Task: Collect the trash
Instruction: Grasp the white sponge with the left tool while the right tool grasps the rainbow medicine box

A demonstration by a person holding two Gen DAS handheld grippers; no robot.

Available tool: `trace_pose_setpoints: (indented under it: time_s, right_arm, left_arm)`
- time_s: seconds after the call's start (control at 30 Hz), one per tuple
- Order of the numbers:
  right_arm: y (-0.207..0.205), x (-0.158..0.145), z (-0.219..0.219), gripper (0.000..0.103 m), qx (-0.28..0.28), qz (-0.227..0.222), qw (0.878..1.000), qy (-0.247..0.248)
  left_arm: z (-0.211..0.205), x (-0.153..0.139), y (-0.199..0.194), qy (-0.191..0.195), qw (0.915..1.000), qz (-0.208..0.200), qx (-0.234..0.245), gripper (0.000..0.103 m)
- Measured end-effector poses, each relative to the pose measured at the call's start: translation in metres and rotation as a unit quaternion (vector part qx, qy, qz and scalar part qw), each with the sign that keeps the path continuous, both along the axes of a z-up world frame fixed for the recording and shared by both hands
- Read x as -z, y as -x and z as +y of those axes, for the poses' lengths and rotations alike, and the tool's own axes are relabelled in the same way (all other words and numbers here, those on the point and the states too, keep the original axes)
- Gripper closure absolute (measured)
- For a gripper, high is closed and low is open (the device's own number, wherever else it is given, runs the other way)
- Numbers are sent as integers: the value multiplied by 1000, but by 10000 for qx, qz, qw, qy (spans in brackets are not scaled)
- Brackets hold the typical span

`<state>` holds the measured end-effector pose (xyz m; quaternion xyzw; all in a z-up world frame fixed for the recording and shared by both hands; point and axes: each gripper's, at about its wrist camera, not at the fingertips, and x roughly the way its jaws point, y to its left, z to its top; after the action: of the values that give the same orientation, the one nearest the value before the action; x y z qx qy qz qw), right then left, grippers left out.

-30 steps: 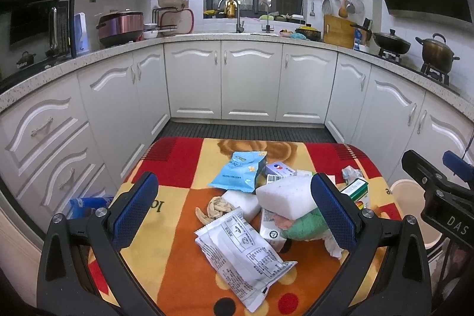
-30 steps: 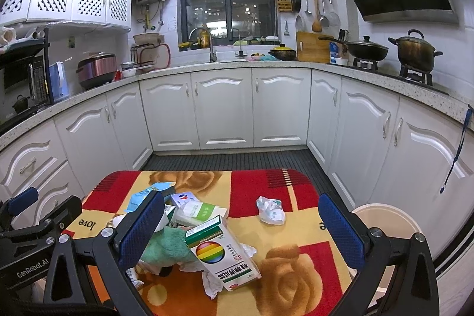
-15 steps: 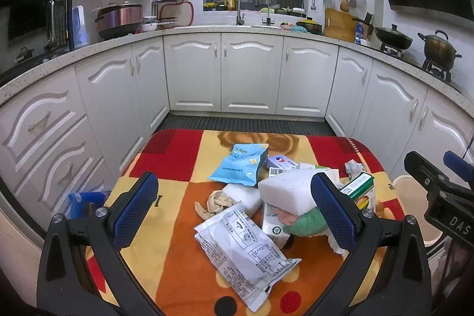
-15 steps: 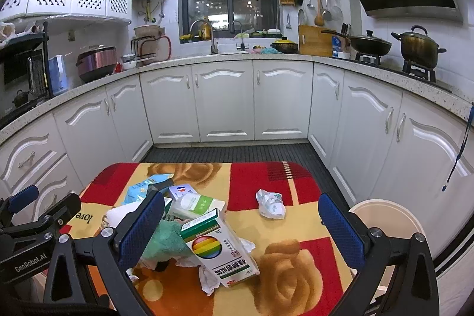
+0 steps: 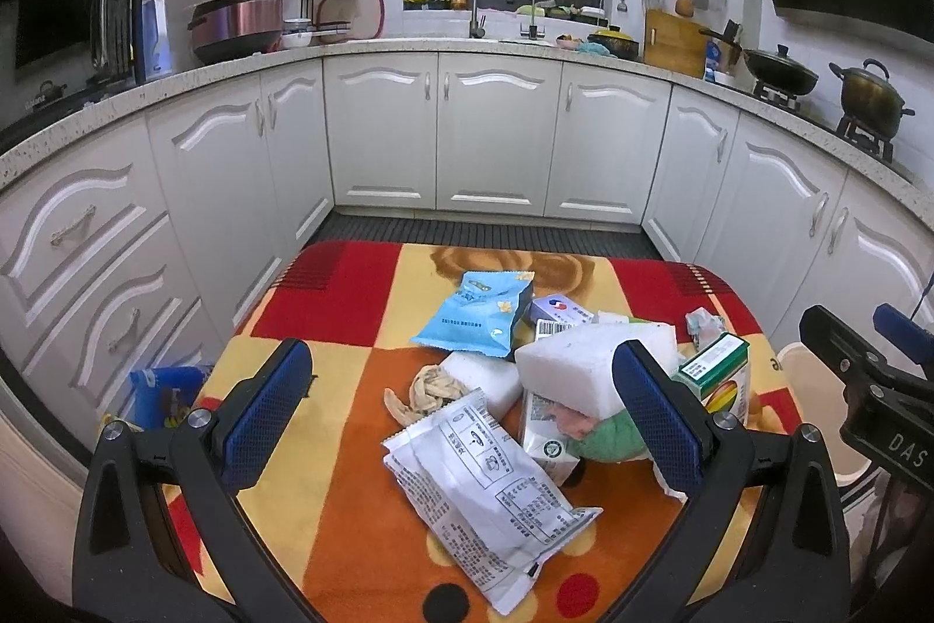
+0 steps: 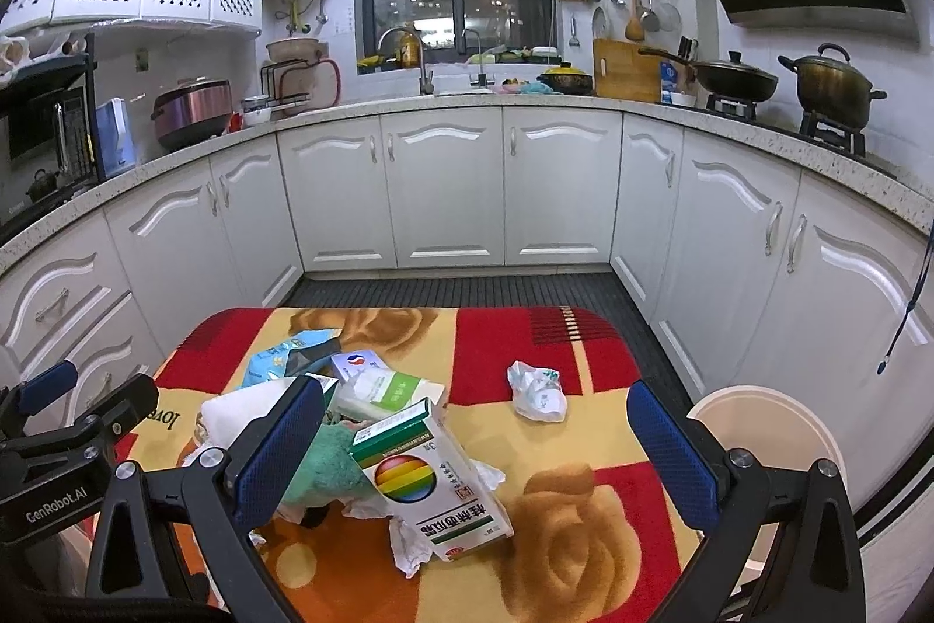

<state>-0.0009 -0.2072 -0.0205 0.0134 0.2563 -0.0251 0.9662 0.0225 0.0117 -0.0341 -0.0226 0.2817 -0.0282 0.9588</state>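
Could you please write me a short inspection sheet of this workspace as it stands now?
Surface: small table under a red, orange and yellow blanket.
Job's things: white wrapper, blue snack bag, foam block, rainbow carton, green cloth and crumpled bag lie on it; cream bin stands beside the table.
Clutter: the trash is heaped together, the crumpled bag apart.
Grippers: left gripper and right gripper open, holding nothing.
Cables: blue cord hangs at right.
Surroundings: white cabinets, pots on the stove.
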Motion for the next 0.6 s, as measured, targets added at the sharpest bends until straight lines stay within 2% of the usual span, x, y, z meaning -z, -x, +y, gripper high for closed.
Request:
trace_pose_setpoints:
  time_s: [0.17, 0.27, 0.43, 0.6]
  right_arm:
    - [-3, 4, -2, 0, 6, 84, 10000, 19]
    - [-9, 9, -7, 0, -62, 279, 9996, -76]
    - [-18, 24, -22, 0, -31, 652, 9975, -281]
    - [-20, 36, -31, 0, -90, 830, 9963, -224]
  left_arm:
    - [1, 3, -3, 1, 10000, 67, 8, 0]
    - [5, 6, -5, 54, 9998, 153, 71, 0]
    - [20, 16, -8, 292, 9975, 493, 422, 1]
    - [31, 33, -4, 109, 9950, 772, 619, 1]
